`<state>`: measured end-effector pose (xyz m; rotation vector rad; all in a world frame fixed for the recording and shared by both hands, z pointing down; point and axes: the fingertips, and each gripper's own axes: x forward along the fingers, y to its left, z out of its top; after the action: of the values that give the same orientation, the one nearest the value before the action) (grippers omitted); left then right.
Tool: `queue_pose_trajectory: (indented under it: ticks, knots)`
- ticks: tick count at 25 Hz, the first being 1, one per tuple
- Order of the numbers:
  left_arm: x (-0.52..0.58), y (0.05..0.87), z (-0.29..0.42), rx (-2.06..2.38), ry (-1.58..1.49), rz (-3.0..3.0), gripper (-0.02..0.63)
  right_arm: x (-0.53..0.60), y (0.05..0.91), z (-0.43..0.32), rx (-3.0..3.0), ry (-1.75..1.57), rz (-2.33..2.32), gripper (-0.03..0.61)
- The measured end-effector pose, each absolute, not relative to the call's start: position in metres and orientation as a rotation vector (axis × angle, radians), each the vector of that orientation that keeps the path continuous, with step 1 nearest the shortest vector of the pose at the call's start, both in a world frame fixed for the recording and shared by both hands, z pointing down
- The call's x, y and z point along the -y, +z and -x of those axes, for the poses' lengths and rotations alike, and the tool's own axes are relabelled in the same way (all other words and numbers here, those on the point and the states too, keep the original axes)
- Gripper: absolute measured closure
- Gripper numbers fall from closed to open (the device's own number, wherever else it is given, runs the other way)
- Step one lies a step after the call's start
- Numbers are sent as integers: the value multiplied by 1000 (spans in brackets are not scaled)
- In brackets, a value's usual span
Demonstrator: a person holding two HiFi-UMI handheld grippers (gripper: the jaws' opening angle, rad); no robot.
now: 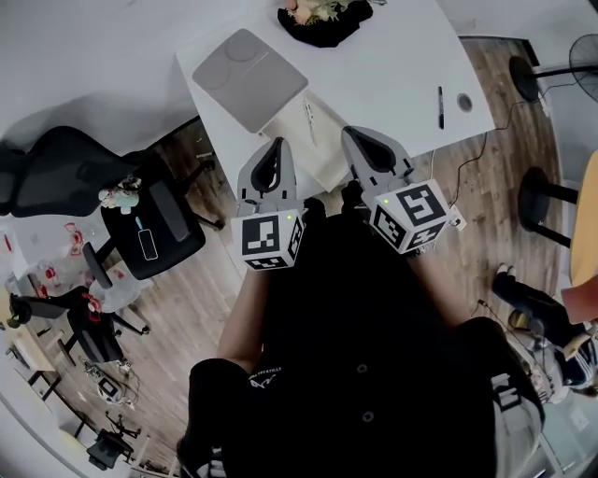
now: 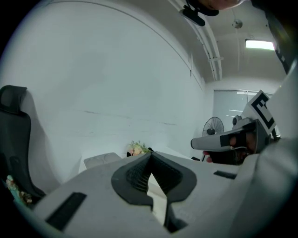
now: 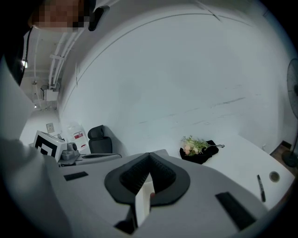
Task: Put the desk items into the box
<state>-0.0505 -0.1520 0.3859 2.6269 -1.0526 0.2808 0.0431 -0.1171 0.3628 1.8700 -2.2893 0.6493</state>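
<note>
A black pen (image 1: 440,105) lies well right of the flat grey box (image 1: 248,79) and flowers (image 1: 316,11).

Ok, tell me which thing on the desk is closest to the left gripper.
The grey box, on the left of the desk just ahead of the left gripper; the flowers and the pen lie farther off.

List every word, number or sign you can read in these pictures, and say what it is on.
None can be read.
Marker cube of the left gripper: square pattern, no letters.
Marker cube of the right gripper: the same.
White print on the black top: too small.
Red and white label: blurred.
</note>
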Motion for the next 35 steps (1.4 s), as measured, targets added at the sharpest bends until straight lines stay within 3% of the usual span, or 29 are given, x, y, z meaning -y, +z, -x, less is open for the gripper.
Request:
queue_pose_trajectory:
  ticks: [35]
  knots:
    - [161,275,48,1101,-6,-2812,606,134,261,-49,2449,327,-1954,580]
